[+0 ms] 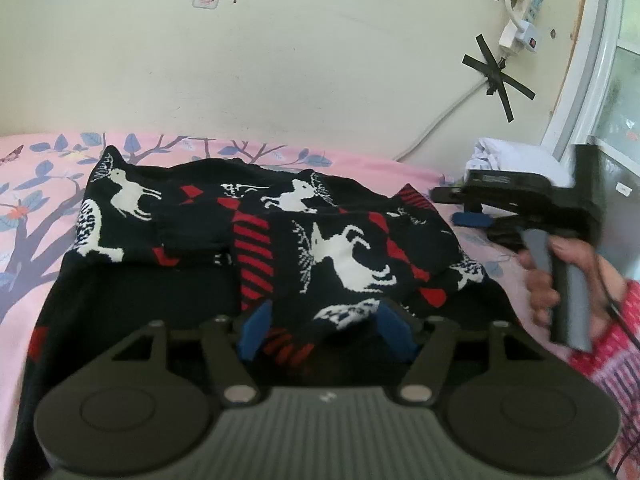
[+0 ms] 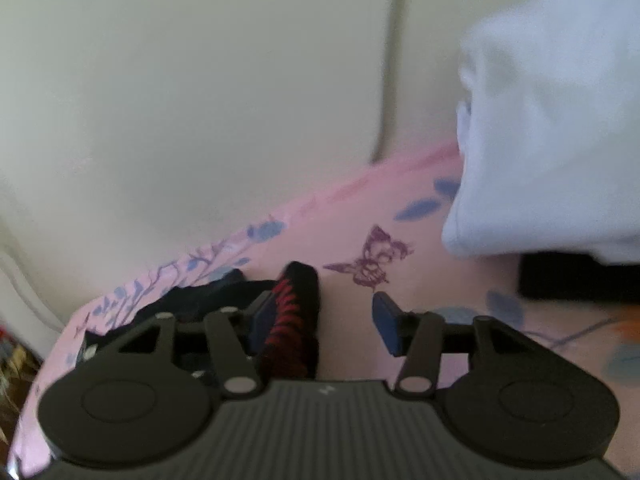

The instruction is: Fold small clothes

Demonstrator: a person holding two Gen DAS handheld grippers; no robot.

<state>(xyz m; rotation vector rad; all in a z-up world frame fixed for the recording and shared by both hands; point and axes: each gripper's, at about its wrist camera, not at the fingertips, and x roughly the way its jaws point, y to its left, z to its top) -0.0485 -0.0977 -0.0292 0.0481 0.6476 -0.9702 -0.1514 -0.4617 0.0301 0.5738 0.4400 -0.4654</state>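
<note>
Pink bedsheet: printed with blue leaves, dark branches and a purple butterfly; it covered the bed and carried everything else.
Wall: cream, behind the bed, with a white power strip and its cable fixed by crosses of black tape.
Sweater: black knit with white deer and red striped diamonds, lying bunched across the middle of the bed, one fold heaped over another in the left wrist view.
White cloth: a pale bundle at the far right of the bed, near the wall; blurred in the right wrist view.
Left hand-held gripper: low at the near edge of the sweater, blue pads parted; a tongue of the knit lay between them, and whether the pads pressed on it could not be told.
Right hand-held gripper: jaws apart over the sheet at the sweater's right edge; a red-and-black roll of knit lay against the left pad, the right pad stood clear of it, so nothing was clamped.
Person's hand: wrapped round the grey handle of the right hand-held gripper, with a red and pink patterned sleeve behind it.
</note>
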